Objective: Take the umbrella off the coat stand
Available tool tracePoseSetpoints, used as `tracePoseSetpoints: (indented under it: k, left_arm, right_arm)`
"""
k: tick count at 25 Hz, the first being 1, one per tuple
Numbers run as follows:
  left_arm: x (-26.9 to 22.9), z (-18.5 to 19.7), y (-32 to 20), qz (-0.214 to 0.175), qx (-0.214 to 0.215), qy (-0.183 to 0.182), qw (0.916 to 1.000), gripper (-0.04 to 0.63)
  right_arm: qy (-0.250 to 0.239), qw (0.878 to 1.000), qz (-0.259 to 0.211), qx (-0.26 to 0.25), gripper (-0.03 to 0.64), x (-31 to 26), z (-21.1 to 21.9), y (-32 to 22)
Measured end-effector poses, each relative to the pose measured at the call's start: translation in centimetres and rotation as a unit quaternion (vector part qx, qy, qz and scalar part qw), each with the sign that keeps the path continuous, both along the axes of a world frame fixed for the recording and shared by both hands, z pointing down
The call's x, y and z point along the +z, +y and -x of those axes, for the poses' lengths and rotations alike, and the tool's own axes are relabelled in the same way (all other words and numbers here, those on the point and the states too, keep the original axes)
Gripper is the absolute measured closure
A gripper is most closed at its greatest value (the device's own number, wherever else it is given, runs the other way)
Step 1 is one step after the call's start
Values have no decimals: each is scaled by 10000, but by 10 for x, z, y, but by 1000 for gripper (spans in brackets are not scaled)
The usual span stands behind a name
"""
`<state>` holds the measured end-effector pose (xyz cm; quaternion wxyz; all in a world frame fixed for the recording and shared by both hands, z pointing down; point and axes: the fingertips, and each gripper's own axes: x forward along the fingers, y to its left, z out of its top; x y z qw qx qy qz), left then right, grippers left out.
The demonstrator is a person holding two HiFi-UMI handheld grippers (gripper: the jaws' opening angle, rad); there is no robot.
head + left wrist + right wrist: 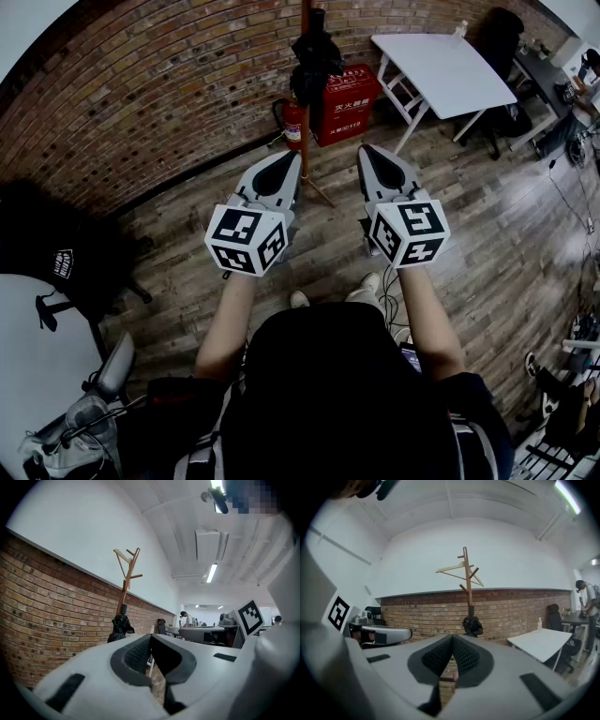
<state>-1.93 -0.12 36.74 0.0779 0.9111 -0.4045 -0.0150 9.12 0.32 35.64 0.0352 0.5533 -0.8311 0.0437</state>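
A folded black umbrella [316, 54] hangs on the wooden coat stand [305, 112] by the brick wall, straight ahead of me. My left gripper [287, 157] and right gripper [369, 150] are held side by side, short of the stand and apart from it. Both are shut with nothing between their jaws. In the left gripper view the umbrella [121, 626] hangs low on the stand [127, 573], left of the closed jaw tips [150, 636]. In the right gripper view the umbrella [472, 625] and stand [466, 576] rise just above the closed tips [452, 637].
A red fire-equipment box [349, 101] and a fire extinguisher [293, 125] stand at the stand's foot. A white folding table [441, 67] is at the right. A black chair with a bag [58, 258] is at the left. A person [587, 601] stands far right.
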Motion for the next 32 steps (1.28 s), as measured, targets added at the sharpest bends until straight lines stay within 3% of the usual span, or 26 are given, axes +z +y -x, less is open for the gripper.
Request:
tracePoseSetpoints:
  k: [9, 32]
  left_arm:
    - [2, 5, -4, 24, -24, 18, 10000, 577]
    - [12, 15, 2, 207, 9, 62, 9998, 577]
  right_arm:
    - [-199, 9998, -6, 12, 588, -1, 2, -6]
    - [-29, 10000, 39, -2, 588, 2, 18, -4]
